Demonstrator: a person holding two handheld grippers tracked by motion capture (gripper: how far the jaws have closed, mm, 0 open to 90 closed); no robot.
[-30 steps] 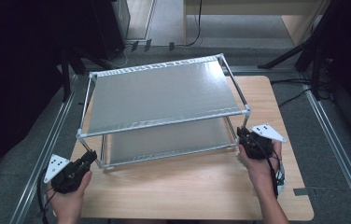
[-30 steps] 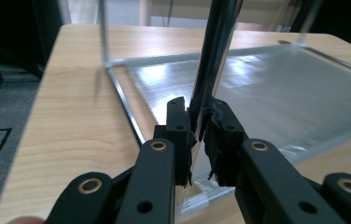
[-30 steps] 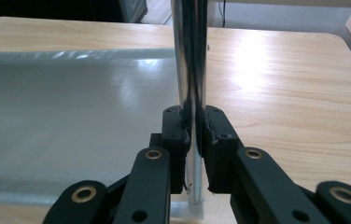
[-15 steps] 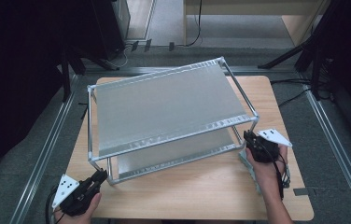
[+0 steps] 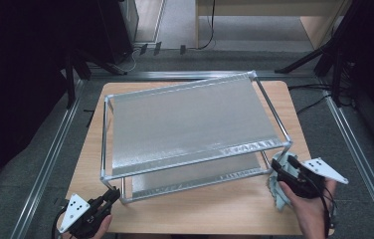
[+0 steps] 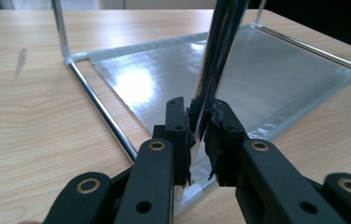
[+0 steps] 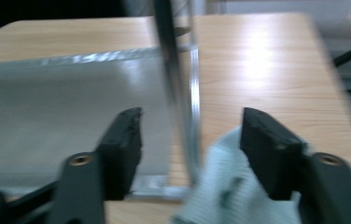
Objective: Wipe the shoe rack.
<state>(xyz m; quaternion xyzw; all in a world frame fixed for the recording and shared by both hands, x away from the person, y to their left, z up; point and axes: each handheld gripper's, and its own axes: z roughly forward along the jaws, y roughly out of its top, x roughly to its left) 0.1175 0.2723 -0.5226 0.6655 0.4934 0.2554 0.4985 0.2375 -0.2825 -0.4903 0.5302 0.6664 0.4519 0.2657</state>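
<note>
Black jaws of the left gripper (image 6: 197, 133) are pressed tight onto a shiny metal corner post (image 6: 218, 56) of the two-tier silver wire-frame rack (image 5: 190, 124), low on the post near its foot. In the high view this gripper (image 5: 106, 200) sits at about seven o'clock on the light wooden table (image 5: 200, 214), with the rack just beyond it toward the table's middle, standing slightly skewed.

At about four o'clock, the right gripper (image 5: 280, 167) has just been opening: its jaws stand spread to either side of the rack's near right post (image 7: 171, 79), pads clear of the metal. A pale green cloth-like piece (image 7: 220, 191) lies under that gripper; what it is I cannot tell.

My judgement of the risk: with only one corner pinched, any further pull from the left could swing or tip the light rack, since the right side is free. The thin, smooth post might also slip between the pads.
</note>
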